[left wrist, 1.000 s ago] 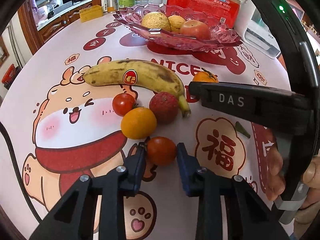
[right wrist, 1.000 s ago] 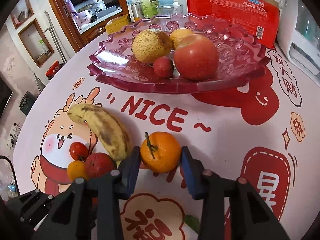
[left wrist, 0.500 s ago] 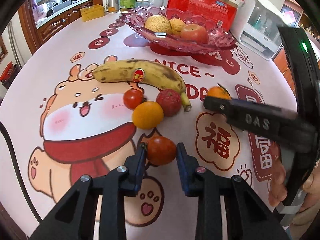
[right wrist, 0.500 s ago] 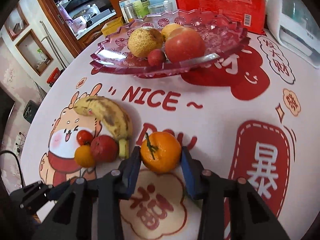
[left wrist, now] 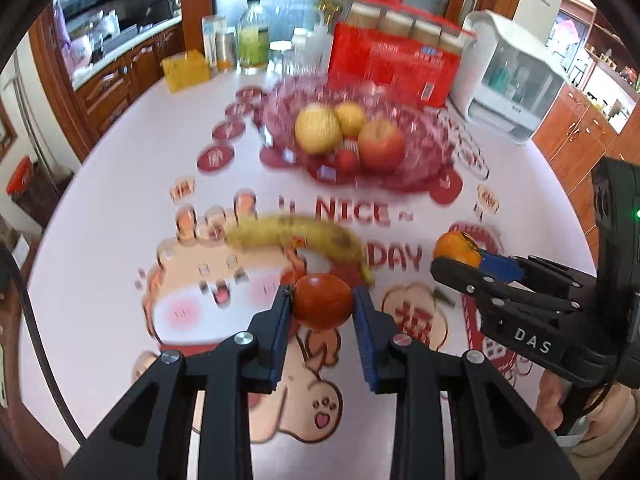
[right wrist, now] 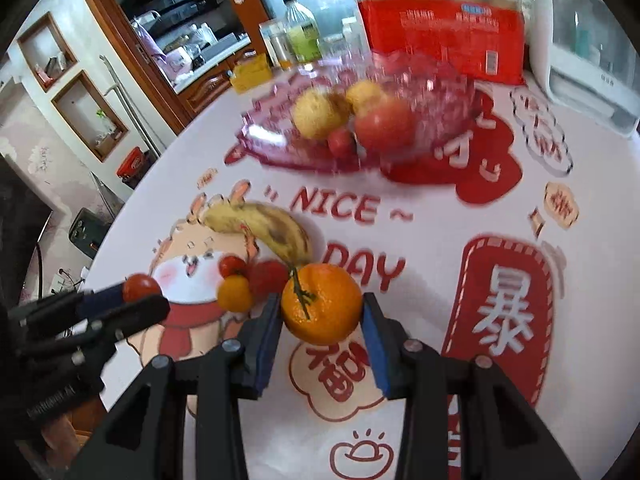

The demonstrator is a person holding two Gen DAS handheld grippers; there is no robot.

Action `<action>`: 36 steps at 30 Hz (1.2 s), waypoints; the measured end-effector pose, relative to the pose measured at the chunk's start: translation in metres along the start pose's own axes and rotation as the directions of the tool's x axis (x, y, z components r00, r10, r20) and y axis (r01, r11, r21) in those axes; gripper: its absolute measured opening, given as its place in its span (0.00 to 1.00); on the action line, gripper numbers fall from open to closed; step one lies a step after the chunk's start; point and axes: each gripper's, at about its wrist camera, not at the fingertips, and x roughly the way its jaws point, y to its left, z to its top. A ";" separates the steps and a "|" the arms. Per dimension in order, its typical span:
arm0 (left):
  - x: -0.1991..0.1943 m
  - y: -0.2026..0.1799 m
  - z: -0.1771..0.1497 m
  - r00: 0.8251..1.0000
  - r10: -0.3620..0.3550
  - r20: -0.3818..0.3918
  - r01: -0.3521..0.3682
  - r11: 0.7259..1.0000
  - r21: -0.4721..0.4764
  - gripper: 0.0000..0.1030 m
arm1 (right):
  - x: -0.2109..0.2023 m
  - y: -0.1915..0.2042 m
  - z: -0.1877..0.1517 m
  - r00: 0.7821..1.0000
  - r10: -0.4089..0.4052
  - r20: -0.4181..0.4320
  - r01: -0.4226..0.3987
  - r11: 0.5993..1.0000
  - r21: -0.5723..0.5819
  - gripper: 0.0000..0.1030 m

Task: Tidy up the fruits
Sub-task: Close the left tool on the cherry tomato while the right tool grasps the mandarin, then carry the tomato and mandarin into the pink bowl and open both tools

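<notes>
Left wrist view shows the left gripper (left wrist: 322,302) squeezing a red tomato (left wrist: 322,301), seemingly lifted off the table (left wrist: 100,216). The right gripper (right wrist: 322,322) squeezes an orange (right wrist: 321,304). The blurry pink fruit bowl (right wrist: 432,120) sits far behind.

Table (left wrist: 120,208) carries banana (left wrist: 296,236), pink fruit bowl (left wrist: 432,148), red box (left wrist: 392,64).

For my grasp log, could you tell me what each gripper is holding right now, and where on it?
The left gripper clamps a red tomato across its sides. The right gripper clamps an orange across its sides, stem facing the camera.
</notes>
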 end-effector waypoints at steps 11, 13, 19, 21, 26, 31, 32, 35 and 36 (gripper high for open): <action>-0.050 -0.002 0.119 0.997 0.028 0.068 -0.036 0.993 0.112 0.28 | -0.076 0.003 0.112 0.989 -0.038 0.141 0.045 0.998 -0.047 0.38; -0.054 -0.003 0.138 0.996 0.034 0.084 -0.045 0.991 0.129 0.28 | -0.090 0.002 0.140 0.984 -0.049 0.169 0.059 0.997 -0.050 0.38; -0.047 -0.001 0.202 0.991 0.069 0.118 -0.088 0.982 0.165 0.28 | -0.100 -0.008 0.197 0.973 -0.091 0.210 0.101 0.994 -0.034 0.38; -0.034 0.002 0.221 0.993 0.052 0.107 -0.069 0.984 0.162 0.28 | -0.093 -0.015 0.212 0.974 -0.102 0.201 0.108 0.994 -0.018 0.38; 0.014 0.006 0.251 0.998 0.018 0.067 -0.029 0.986 0.165 0.28 | -0.056 -0.035 0.229 0.981 -0.125 0.149 0.121 0.992 0.034 0.38; 0.069 0.011 0.259 0.999 0.022 0.033 -0.027 0.985 0.172 0.28 | -0.003 -0.052 0.228 0.986 -0.150 0.075 0.144 0.986 0.079 0.38; 0.085 0.013 0.260 1.000 0.018 0.014 -0.020 0.986 0.165 0.28 | 0.006 -0.055 0.227 0.987 -0.152 0.060 0.147 0.985 0.086 0.38; 0.121 0.017 0.264 0.999 0.002 -0.034 0.003 0.991 0.135 0.28 | 0.036 -0.062 0.221 0.988 -0.156 0.012 0.154 0.983 0.100 0.38; 0.129 0.018 0.263 0.999 -0.004 -0.045 0.010 0.992 0.128 0.28 | 0.046 -0.064 0.218 0.988 -0.157 -0.004 0.157 0.982 0.103 0.38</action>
